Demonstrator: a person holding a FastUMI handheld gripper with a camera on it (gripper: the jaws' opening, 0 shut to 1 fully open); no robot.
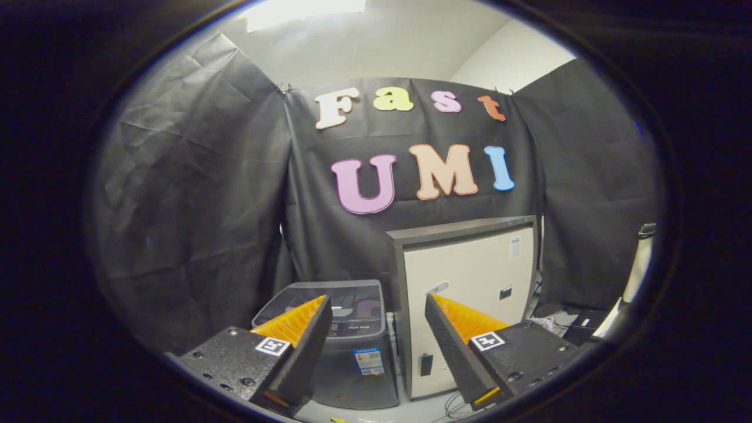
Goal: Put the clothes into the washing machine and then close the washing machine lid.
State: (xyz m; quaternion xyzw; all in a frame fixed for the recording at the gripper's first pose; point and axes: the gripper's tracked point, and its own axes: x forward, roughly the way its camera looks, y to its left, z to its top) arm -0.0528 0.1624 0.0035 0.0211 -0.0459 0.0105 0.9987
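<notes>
Gripper (378,305) agape before boxy washing machine (346,346)

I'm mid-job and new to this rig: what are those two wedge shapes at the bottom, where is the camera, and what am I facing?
The camera rides on a hand-held gripper and looks forward along its two fingers; those are the wedges. They stand apart with nothing between them, so the gripper is open and holds nothing. Beyond the fingers, on the floor, sits a grey top-loading washing machine with its lid apparently down. Beside it stands a taller pale cabinet with a dark top. Black cloth walls surround the booth. I cannot pick out any clothes here.
</notes>
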